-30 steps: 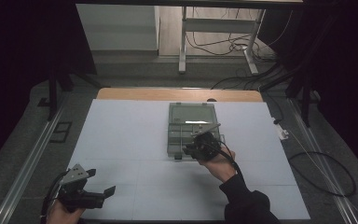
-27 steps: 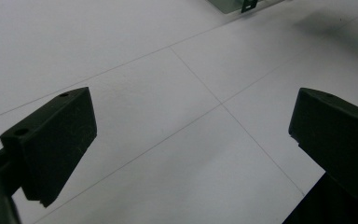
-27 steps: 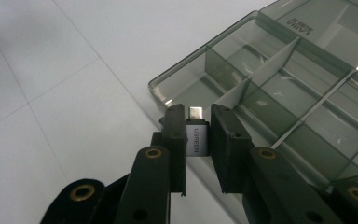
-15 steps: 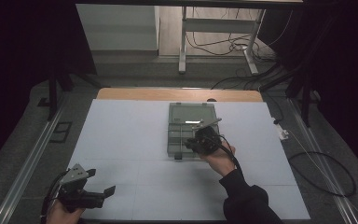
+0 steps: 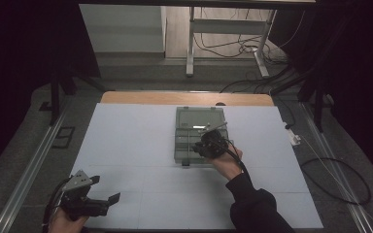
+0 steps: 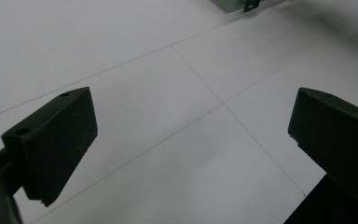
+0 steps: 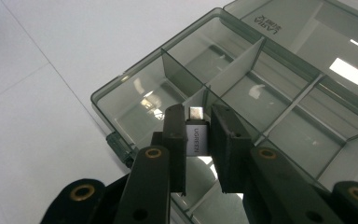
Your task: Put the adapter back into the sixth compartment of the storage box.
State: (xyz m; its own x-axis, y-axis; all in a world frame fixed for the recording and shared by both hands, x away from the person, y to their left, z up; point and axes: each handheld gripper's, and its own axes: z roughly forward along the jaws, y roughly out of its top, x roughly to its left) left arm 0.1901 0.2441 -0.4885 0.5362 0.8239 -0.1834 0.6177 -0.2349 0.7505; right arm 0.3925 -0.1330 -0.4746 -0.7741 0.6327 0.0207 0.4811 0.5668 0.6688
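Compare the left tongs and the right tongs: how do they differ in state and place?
The left tongs stand wide open with nothing between them; the right tongs are shut on a small silver adapter. The left tongs hang over the bare white table at its near edge; the right tongs are over the open grey box with its dividers. Both have black jaws and are hand-held.

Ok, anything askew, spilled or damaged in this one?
Nothing stands out. The organizer box lies flat and open on the table, dividers upright. The right gripper holds a small USB adapter squarely over it. The left gripper is open above bare table.
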